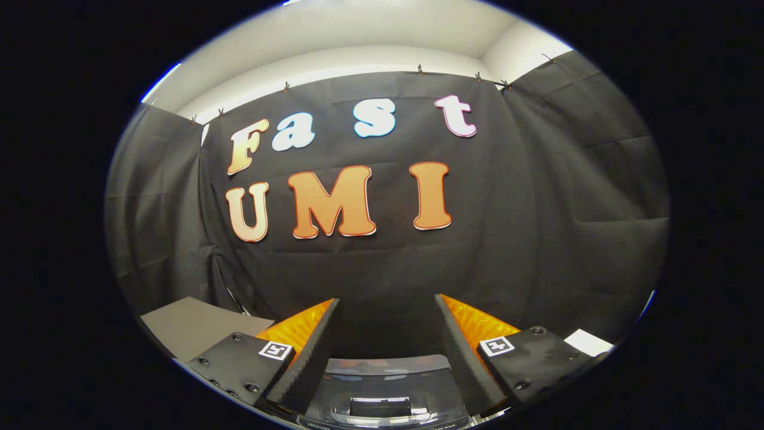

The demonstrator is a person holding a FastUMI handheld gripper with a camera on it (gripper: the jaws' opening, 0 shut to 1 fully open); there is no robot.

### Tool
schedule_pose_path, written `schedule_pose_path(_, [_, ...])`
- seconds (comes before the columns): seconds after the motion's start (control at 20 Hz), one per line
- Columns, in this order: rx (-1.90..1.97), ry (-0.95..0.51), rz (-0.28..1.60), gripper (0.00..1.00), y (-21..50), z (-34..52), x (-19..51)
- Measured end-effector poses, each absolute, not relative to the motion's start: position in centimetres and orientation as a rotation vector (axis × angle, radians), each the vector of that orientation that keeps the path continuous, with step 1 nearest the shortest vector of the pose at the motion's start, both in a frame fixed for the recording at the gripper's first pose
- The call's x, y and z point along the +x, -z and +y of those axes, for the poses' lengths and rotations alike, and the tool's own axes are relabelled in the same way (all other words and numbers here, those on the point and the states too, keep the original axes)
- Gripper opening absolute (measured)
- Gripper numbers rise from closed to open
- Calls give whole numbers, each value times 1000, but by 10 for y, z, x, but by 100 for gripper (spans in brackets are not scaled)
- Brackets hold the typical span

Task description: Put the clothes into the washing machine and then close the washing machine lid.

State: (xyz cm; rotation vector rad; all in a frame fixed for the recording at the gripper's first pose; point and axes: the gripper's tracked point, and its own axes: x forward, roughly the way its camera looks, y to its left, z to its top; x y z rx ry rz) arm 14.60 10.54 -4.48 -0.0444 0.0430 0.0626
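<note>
Claw [387, 325]: fingers stand wide apart, nothing between them, pressing on nothing.
Claw pose: held level, aimed straight at the black cloth wall, raised above the machine so that the fingers point over it and not down at it.
Below the fingers: a clear, glossy lid [382, 388] with a recessed grip lies just under and between the finger bases; judged to be the washing machine lid, seen from above.
Lid state: appears to lie flat; whether it is fully shut cannot be told from this angle.
Clothes: no garment is between the fingers or ahead of them; whether any lie under the lid cannot be told through the glare.
Left of the claw: a grey flat board [194, 325], near, lower than the fingertips.
Right of the claw: a small white patch [588, 342], too little shown to identify.
Beyond the fingers: the cloth wall [573, 197], well apart; pale ceiling [334, 36] above it.
Step in hand: the scene fits either clothes yet to be fetched with the lid down, or clothes loaded and the lid closed.
Next move: calls for tipping the claw downward to check the lid and drum.
</note>
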Motion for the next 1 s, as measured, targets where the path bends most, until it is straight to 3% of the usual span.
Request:
schedule_pose_path(0.4, [-110,-64,-32,98,-3,66,118])
schedule_pose_path(1.0, [-41,-69,-49,98,-18,42,95])
